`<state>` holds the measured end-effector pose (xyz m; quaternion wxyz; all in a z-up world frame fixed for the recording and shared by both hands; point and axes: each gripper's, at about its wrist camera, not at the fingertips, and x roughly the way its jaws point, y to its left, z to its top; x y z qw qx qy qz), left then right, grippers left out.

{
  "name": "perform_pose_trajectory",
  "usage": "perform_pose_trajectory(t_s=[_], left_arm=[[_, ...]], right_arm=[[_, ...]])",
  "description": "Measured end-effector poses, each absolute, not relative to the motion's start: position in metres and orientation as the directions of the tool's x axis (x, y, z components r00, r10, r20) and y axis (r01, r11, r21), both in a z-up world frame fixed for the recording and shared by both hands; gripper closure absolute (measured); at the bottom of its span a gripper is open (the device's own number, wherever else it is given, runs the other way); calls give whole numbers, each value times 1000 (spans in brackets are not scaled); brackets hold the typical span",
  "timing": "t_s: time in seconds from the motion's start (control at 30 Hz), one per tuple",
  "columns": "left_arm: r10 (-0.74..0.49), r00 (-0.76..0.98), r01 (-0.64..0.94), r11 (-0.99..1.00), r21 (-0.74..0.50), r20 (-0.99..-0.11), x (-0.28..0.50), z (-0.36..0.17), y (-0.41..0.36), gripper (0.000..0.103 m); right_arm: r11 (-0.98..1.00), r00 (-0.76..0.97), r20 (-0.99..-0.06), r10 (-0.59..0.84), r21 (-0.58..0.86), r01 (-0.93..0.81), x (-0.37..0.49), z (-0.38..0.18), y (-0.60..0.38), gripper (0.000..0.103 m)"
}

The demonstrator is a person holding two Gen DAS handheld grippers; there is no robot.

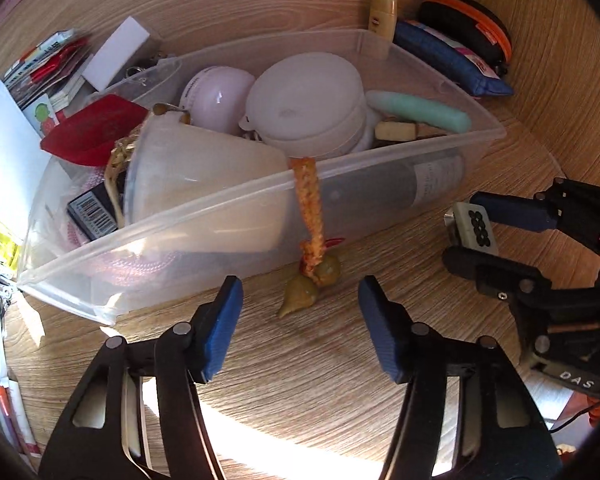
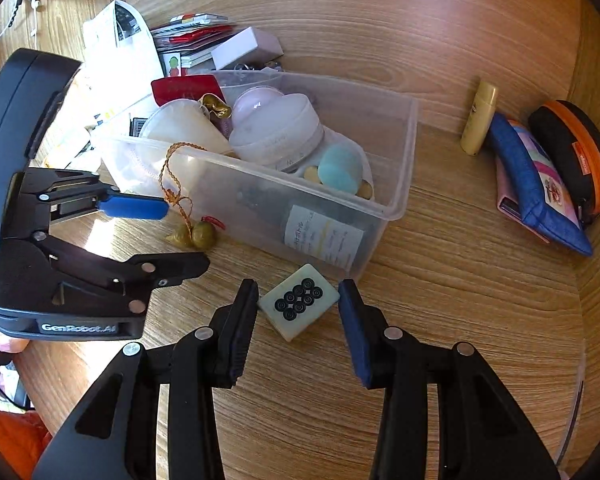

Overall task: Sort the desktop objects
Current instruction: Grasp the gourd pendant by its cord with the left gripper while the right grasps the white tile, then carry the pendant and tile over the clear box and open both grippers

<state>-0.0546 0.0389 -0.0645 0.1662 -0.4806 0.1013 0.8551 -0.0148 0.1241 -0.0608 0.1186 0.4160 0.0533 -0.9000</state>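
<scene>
— What's your right gripper (image 2: 298, 312) on?

— A pale green mahjong tile with eight black circles (image 2: 298, 307). I see it lying between my blue pads, turned cornerwise, on the wood-grain desk (image 2: 440, 320). One corner looks to be touching the left pad; whether the right pad touches it I cannot tell. The fingers are partly open around it, not clamped. It sits just near of the clear plastic storage bin (image 2: 396, 204), close to the bin's right corner.

— And the left gripper (image 1: 300, 320)?

— Wide open, holding nothing. It hovers over the desk, near of the bin's long wall. Just far of it lies a pair of small olive-gold gourd charms (image 1: 312, 286) on an orange braided cord (image 1: 309, 208). The cord hangs over the bin's rim, the charms rest on the desk outside, against the wall.

— What's in the bin?

— A translucent white cup on its side (image 1: 204, 184), a lilac round case (image 1: 216, 96), a white domed lid (image 1: 304, 96), a mint-green tube (image 1: 420, 110) and a dark bottle with a paper label (image 1: 400, 188) along the bottom.

— Anything to the right?

— A blue fabric pouch (image 2: 540, 196), a black case with orange zip (image 2: 576, 156) and a small cream bottle (image 2: 478, 120), well apart from the bin.
</scene>
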Motion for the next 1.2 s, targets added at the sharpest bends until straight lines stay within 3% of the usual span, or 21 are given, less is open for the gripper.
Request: perform_pose_trajectory(t_s=[0.13, 0.2, 0.33, 0.67, 1.2], left_arm=[[206, -467, -376, -927, -18, -860, -56, -67, 36, 46], [206, -470, -372, -928, -19, -858, -57, -66, 35, 53], [173, -499, -339, -941, 7, -849, -55, -65, 30, 78], [225, -492, -332, -941, -57, -841, -45, -55, 13, 79], [281, -629, -358, -932, -50, -725, -33, 1, -5, 79]], right_arm=[[-965, -629, -757, -177, 8, 262, -14, -59, 125, 65], [-964, -631, -756, -177, 4, 265, -12, -58, 124, 65], [-963, -623, -763, -172, -3, 270, -13, -60, 122, 65], [-962, -638, -750, -177, -6, 274, -12, -48, 118, 65], [-963, -695, -694, -189, -9, 271, -16, -15, 114, 65]])
